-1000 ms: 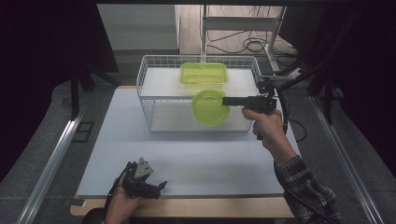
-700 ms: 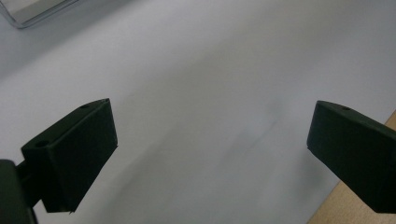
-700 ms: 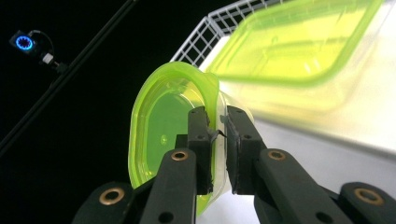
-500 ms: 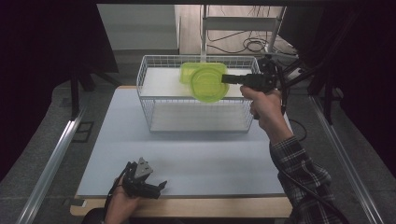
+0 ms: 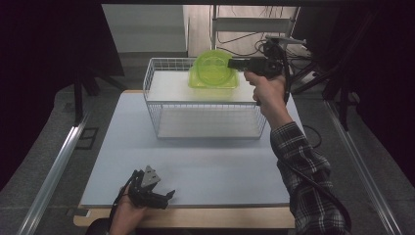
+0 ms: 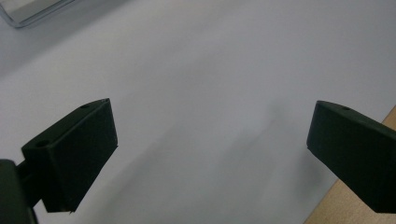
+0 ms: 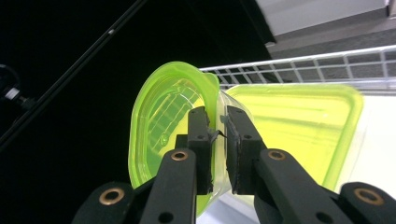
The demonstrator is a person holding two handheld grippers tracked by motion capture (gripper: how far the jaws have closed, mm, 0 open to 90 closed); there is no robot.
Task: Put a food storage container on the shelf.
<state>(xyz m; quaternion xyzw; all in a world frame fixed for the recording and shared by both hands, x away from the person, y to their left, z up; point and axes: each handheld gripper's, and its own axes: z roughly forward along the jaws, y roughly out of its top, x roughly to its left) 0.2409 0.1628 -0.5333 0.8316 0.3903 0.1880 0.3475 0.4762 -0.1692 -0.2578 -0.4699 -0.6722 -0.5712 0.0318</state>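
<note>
Green plastic bowl (image 5: 211, 68) is hanging tilted on edge over the back right corner of the wire basket (image 5: 161, 105), its rim pinched in the right hand-held gripper (image 5: 234, 63), jaws clamped nearly shut on that thin wall, as the right gripper view is showing (image 7: 217, 140). A second green tub (image 7: 299, 123) is sitting inside the basket, just under and behind the bowl. To do this well, I'd say, the bowl is wanting a level turn before it is going down, so it nests squarely in the tub and clears the wires. The right forearm is stretching forward and up, wrist held level. The left hand-held gripper (image 5: 159, 195) is resting by the worktop's (image 5: 220, 166) near left edge, jaws wide apart, holding nothing.
</note>
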